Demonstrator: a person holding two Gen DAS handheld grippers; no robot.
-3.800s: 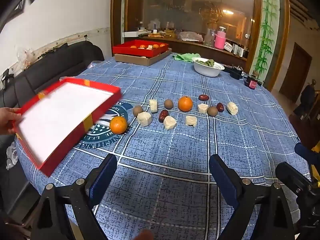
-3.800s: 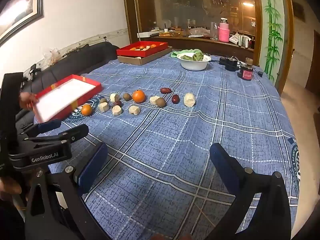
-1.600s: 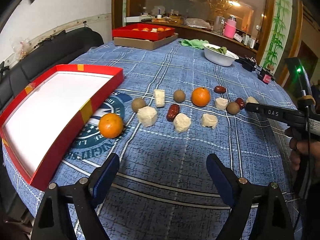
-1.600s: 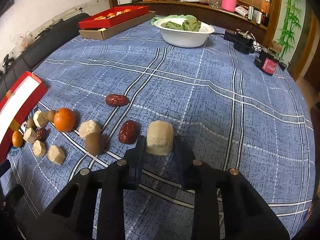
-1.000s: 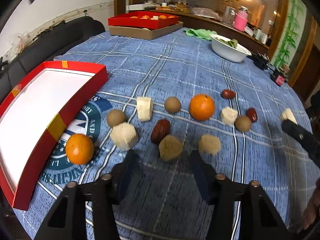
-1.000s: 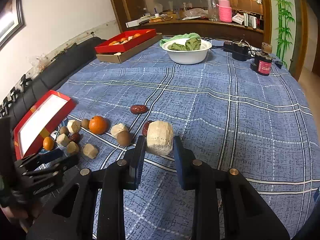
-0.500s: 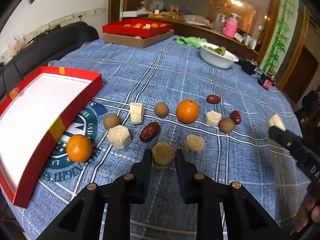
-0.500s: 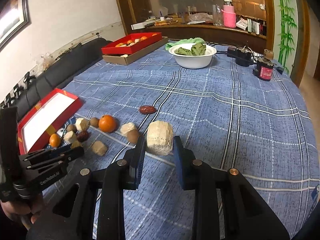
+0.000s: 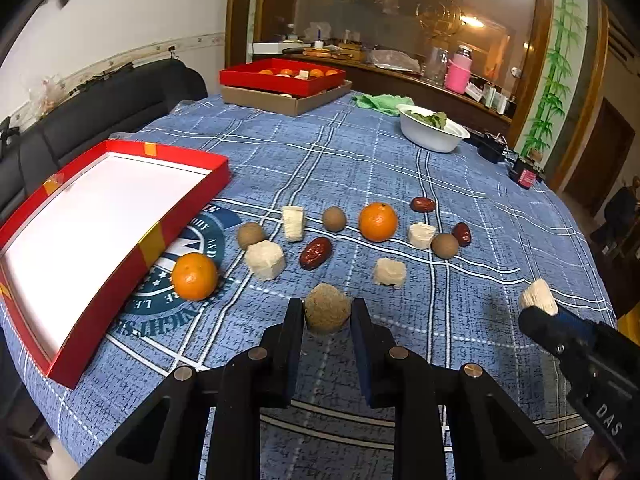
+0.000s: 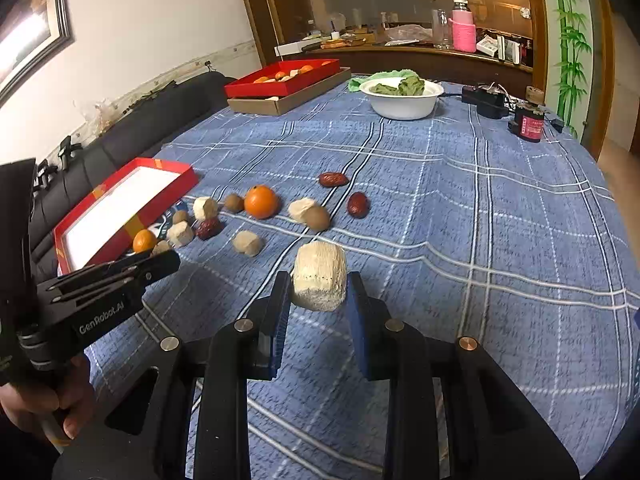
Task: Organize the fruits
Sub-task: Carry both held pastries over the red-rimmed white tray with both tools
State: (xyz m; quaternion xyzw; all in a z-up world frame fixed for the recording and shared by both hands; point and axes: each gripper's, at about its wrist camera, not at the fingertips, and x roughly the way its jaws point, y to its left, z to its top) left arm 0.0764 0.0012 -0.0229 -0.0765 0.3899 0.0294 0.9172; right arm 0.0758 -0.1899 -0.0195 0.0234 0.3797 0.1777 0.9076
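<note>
Two grippers each carry one piece above the blue plaid-clothed counter [image 9: 400, 168]. From the left wrist view, the left gripper [image 9: 327, 316] has just been closing its fingers, and they now pinch a tan, rough-skinned round piece [image 9: 326, 309] — a second ago that piece sat on the cloth between wider-set fingers, now it looks lifted clear. Left on the cloth are two oranges, the nearer orange [image 9: 194, 276] just beside the empty red shallow cardboard tray [image 9: 140, 240], plus dark red dates, small brown round fruits and pale cream chunks strung across the middle. At the right edge the right gripper [image 9: 538, 300] shows with a cream chunk at its tip. From the right wrist view, that gripper's fingers [image 10: 280, 304] stand narrow, clamped on the pale cream ribbed block [image 10: 319, 282] — as they were a second ago — held above the cloth, well apart from the tray [image 10: 132, 216] at the left. With both grasps made, I judge the next stage is carrying both pieces to the tray, which has nothing in it yet.
</note>
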